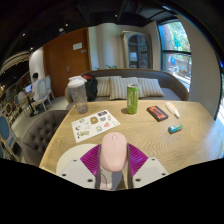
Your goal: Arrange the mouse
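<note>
A pale pink mouse (115,152) sits between my gripper's (113,163) two fingers, held above the wooden table (150,135). The magenta pads (91,160) press against both of its sides. The mouse's rear end is hidden down between the fingers. The gripper is near the table's front edge.
On the table ahead stand a clear glass jar (77,95), a green can (133,98), a sticker sheet (96,124), a dark red booklet (157,113), a white tube (172,109) and a small teal item (175,128). A sofa with cushions (125,85) lies beyond.
</note>
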